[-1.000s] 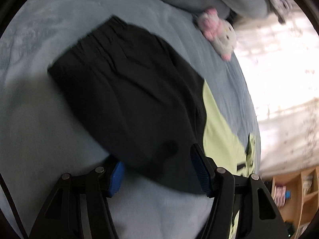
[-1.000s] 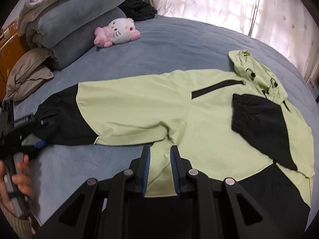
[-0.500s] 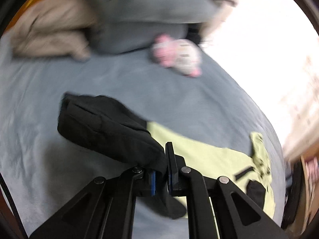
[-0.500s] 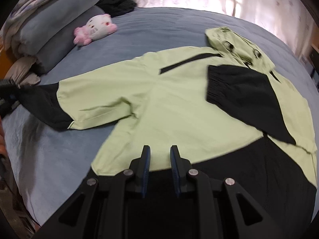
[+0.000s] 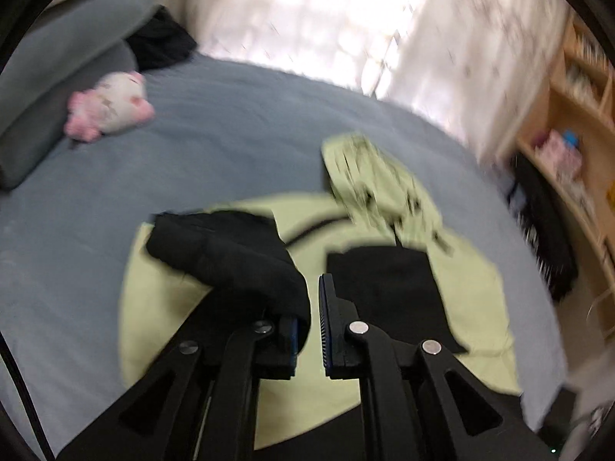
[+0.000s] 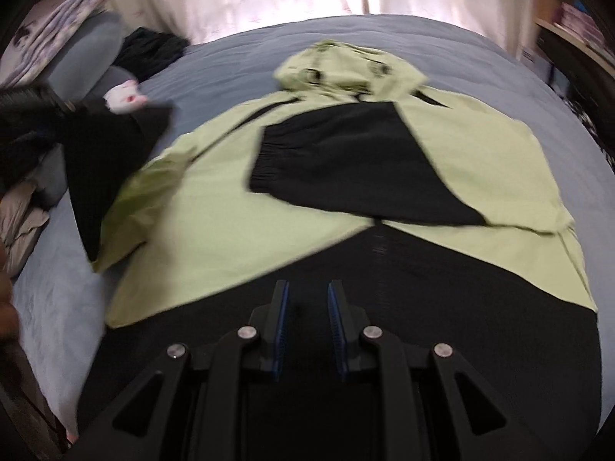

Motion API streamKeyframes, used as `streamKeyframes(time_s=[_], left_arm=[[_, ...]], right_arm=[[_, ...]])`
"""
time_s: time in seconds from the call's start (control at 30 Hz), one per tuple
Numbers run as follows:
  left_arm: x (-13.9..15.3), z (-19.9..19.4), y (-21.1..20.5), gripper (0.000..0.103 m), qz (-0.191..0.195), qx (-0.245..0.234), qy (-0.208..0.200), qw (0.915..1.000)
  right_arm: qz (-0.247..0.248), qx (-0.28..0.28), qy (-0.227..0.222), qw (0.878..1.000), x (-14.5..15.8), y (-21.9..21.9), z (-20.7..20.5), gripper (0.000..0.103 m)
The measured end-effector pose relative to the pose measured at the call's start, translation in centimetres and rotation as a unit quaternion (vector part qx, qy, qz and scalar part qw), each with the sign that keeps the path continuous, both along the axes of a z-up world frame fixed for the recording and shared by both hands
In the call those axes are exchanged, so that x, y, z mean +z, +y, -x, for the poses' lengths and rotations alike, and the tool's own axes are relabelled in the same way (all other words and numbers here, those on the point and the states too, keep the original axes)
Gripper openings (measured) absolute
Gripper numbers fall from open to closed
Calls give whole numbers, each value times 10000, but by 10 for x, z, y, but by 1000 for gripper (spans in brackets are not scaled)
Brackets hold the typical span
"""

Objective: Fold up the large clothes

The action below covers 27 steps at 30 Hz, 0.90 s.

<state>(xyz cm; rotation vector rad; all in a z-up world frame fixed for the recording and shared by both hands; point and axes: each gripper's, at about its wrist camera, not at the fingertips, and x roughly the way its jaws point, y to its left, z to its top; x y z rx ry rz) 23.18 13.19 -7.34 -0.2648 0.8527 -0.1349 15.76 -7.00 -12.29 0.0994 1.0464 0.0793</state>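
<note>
A light green and black hooded jacket (image 6: 215, 223) lies flat on the blue-grey bed (image 5: 230, 115), hood (image 6: 346, 61) at the far end. One black-ended sleeve (image 6: 346, 161) is folded across its chest. My left gripper (image 5: 313, 288) is shut on the other sleeve's black end (image 5: 226, 246), which hangs lifted over the green body, draped over one finger. From the right wrist that raised sleeve (image 6: 107, 153) shows at the left, blurred. My right gripper (image 6: 307, 286) hovers over the black hem (image 6: 423, 288), jaws slightly apart with nothing pinched.
A pink and white plush toy (image 5: 111, 107) lies by grey bolsters (image 5: 57, 61) at the bed's head, beside a dark garment (image 5: 161, 42). Wooden shelves (image 5: 569, 134) stand along the right edge, and a bright curtained window is beyond the bed.
My left gripper closed on the black sleeve end, lifted it off the bed and swung it over the jacket body. My right gripper slid from the green side down to the black hem, gap unchanged.
</note>
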Motion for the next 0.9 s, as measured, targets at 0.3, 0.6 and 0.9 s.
streamKeyframes(time_s=[0.3, 0.6, 0.9], left_arm=[[-102, 0, -50, 69, 277, -512, 1301, 9898], [-69, 16, -22, 81, 716, -775, 1234, 9867], [-50, 68, 31, 81, 816, -577, 1037, 9896]], right_arm=[[-152, -71, 176, 9997, -15, -48, 8, 20], [-580, 209, 196, 9979, -13, -40, 3, 20], [-576, 821, 42, 9949, 3, -6, -3, 20]])
